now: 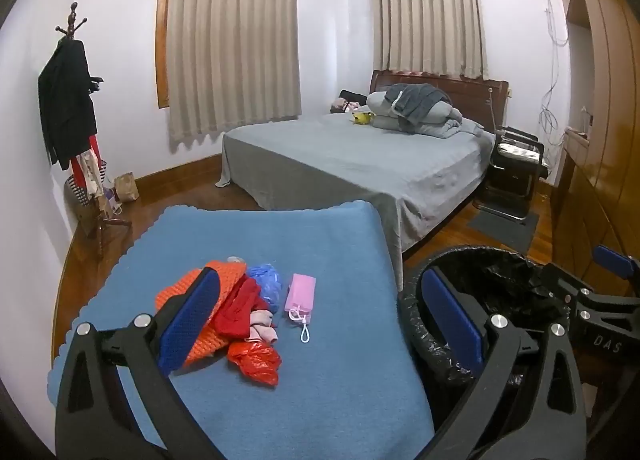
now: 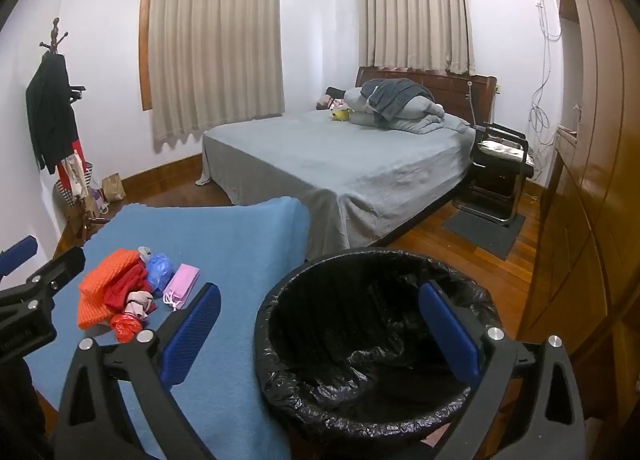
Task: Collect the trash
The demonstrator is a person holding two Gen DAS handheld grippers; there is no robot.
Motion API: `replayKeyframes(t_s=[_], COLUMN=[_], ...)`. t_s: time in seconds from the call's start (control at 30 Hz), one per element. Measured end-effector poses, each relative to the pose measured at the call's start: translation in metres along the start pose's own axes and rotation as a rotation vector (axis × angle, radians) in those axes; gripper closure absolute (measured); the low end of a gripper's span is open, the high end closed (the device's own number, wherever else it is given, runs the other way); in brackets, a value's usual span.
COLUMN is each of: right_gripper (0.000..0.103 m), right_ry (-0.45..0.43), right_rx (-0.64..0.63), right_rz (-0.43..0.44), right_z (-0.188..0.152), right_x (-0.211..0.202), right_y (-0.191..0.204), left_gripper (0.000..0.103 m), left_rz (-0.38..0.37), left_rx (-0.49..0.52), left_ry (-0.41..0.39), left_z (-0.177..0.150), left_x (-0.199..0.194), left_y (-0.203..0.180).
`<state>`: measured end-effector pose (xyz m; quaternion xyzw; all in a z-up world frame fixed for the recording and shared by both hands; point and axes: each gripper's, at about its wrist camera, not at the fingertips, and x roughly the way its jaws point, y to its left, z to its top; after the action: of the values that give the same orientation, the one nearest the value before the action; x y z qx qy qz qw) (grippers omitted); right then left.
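The left claw (image 1: 316,320) hangs wide and empty over the blue cloth (image 1: 320,388), and the trash pile (image 1: 236,308) lies near it toward ten o'clock. The pile's long axis runs from eleven to five. The right claw (image 2: 320,324), also wide and empty, hovers over the black-lined bin (image 2: 288,376), so the left seems nearer. A pink pouch (image 1: 301,294) sits just beside the pile at three o'clock and could get snagged.
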<state>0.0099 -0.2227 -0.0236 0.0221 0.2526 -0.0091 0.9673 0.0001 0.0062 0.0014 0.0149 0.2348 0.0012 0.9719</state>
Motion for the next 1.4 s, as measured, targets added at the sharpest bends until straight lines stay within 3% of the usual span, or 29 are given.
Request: replayKeyframes(t_s=[1.4], right_gripper=[0.006], right_ry=[0.003], right_rx=[-0.002], right_rz=[-0.001], right_z=[-0.0009], right_x=[0.0029], right_y=[0.0031], left_gripper=[0.005], left_rz=[-0.004], left_rx=[-0.006], left_ry=[0.003], left_z=[0.0002], left_x=[0.0022], left_y=[0.0033])
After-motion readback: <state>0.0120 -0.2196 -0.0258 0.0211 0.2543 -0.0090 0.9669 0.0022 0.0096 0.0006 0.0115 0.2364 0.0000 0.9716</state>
